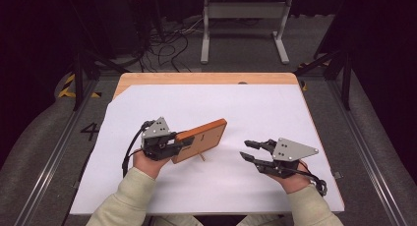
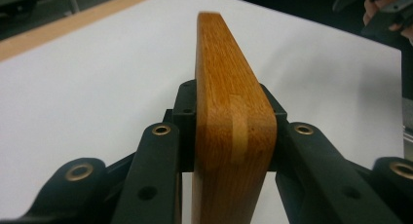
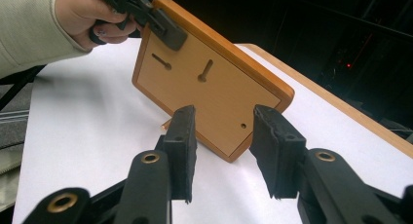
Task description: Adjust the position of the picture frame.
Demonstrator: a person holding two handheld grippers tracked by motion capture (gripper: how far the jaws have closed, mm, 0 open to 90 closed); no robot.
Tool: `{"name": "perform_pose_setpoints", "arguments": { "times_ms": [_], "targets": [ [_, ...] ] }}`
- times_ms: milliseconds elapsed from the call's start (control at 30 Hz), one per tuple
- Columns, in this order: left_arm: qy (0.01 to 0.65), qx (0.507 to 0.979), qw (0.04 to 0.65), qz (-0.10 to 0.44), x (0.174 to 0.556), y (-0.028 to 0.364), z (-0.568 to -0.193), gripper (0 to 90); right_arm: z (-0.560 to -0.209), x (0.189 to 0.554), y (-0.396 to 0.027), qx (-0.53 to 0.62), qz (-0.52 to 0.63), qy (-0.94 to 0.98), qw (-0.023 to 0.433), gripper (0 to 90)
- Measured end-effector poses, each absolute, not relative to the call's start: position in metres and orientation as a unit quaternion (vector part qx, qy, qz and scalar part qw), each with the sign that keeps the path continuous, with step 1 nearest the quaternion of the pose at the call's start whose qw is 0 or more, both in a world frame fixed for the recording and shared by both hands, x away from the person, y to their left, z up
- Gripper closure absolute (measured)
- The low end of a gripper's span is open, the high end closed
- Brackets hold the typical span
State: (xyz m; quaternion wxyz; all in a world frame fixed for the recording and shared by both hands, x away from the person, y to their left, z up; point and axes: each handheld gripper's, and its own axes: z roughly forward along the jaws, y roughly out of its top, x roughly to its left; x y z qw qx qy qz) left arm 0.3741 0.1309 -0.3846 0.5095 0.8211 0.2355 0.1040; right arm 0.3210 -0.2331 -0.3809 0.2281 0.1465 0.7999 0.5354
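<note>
- Nearest in the left gripper view: left gripper (image 2: 229, 151) pinching the wooden frame (image 2: 229, 112) by its edge, black pads pressed on both faces; rounded corner, pale spline let into the joint, warm orange grain under a smooth finish; rigid, likely light, probably slick under rubber unless squeezed squarely.
- Beyond it, white table cover (image 2: 97, 87), matt and flat; pale wood rim of the table at the far edge.
- Right gripper view: right gripper (image 3: 221, 136) spread, nothing between its ribbed black pads; frame (image 3: 214, 87) just ahead, tilted back, lower corner near the white cover; recessed back panel with two keyhole slots and a small hole; raised border best for a grip, thin panel likely the weak spot; small wooden peg (image 3: 166, 124) below, possibly its prop; hand (image 3: 83, 14) in a cream sleeve at the top corner.
- High view: frame (image 1: 201, 140) left of centre on the table (image 1: 206, 78), held slanted by the left gripper (image 1: 184, 143); right gripper (image 1: 248, 150) apart to its right, empty; free short edge probably the sensible second hold.
</note>
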Motion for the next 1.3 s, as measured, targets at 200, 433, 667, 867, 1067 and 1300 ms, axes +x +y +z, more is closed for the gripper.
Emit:
{"name": "perform_pose_setpoints", "arguments": {
  "times_ms": [200,433,667,867,1067,1300],
  "targets": [
    [0.231,0.849,0.470,0.074,0.369,0.131,-0.389,70.5,-0.381,0.323,-0.233,0.148,0.535,0.800,0.228,59.8],
    [0.226,0.880,0.413,0.055,0.363,0.115,-0.399,69.5,-0.382,0.327,-0.233,0.151,0.537,0.799,0.226,58.3],
    [0.214,0.890,0.402,0.029,0.358,0.109,-0.398,62.4,-0.382,0.328,-0.233,0.153,0.536,0.799,0.225,58.0],
    [0.185,0.904,0.385,0.018,0.349,0.099,-0.396,49.4,-0.382,0.328,-0.234,0.154,0.536,0.799,0.226,57.7],
    [0.179,0.908,0.379,0.001,0.347,0.097,-0.396,44.9,-0.382,0.328,-0.233,0.153,0.536,0.799,0.225,56.5],
    [0.168,0.884,0.434,-0.045,0.351,0.107,-0.388,28.5,-0.382,0.328,-0.233,0.155,0.538,0.798,0.224,55.3]
  ]
}}
